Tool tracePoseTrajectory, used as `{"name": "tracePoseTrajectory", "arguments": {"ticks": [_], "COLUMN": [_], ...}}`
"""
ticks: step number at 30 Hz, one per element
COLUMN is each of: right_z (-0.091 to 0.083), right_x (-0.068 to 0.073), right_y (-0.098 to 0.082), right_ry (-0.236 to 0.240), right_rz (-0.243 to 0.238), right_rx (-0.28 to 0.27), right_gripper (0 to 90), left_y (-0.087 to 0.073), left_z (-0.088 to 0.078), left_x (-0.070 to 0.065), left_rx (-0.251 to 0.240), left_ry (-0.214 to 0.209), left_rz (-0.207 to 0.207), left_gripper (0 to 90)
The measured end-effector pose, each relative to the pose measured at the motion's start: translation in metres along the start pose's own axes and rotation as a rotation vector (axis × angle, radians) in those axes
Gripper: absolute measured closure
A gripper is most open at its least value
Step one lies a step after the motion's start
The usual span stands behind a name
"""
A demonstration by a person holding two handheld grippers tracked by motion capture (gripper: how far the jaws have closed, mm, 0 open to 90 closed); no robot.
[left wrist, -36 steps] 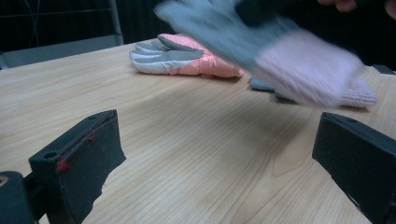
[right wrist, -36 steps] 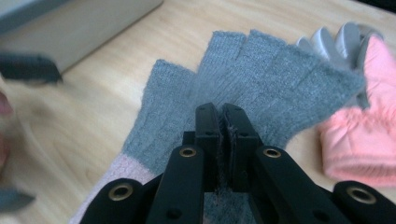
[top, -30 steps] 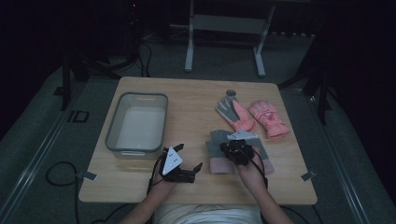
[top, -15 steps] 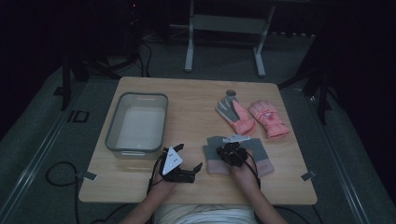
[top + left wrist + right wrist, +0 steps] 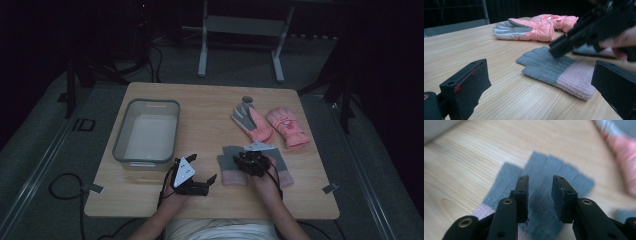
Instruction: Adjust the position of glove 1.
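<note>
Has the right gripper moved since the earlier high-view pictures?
Yes. The right gripper has sunk toward the grey-and-pink knit glove, away from the table's near edge; its jaws have just been opening, with nothing clamped between them.

Three cameras: one fixed overhead, one riding each gripper.

Your high view looks forward and down on the whole table point(image 5: 200, 107) from your near side. Left gripper view sits low, facing right across the grey knit glove point(image 5: 554, 68). Right gripper view looks down close on that same glove, which all three views share.
</note>
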State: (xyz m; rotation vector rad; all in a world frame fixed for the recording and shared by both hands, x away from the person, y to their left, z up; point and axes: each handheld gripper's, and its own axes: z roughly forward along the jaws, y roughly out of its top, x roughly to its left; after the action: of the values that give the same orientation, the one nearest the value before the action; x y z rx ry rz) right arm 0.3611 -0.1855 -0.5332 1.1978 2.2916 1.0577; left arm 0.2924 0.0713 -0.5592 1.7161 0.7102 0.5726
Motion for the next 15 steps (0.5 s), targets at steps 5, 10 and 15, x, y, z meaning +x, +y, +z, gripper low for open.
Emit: {"name": "tracePoseTrajectory", "arguments": {"ticks": [5, 10, 15], "right_z": [-0.028, -0.048, -0.059], "right_x": [-0.021, -0.047, -0.076], "right_y": [0.012, 0.014, 0.005], "right_ry": [-0.001, -0.007, 0.058], "right_rz": [-0.093, -0.178, -0.219], "right_rx": [-0.095, -0.091, -0.068], "right_gripper": [59.0, 56.5, 62.6], "left_y": [0.000, 0.000, 0.000], "left_z": [0.000, 0.000, 0.000], "left_x": [-0.001, -0.001, 0.000], "left_rx": [-0.001, -0.003, -0.002], "left_ry": [-0.001, -0.001, 0.003], "left_rz": [0.002, 0.001, -0.002], "left_gripper": [1.1, 1.1, 1.1]}}
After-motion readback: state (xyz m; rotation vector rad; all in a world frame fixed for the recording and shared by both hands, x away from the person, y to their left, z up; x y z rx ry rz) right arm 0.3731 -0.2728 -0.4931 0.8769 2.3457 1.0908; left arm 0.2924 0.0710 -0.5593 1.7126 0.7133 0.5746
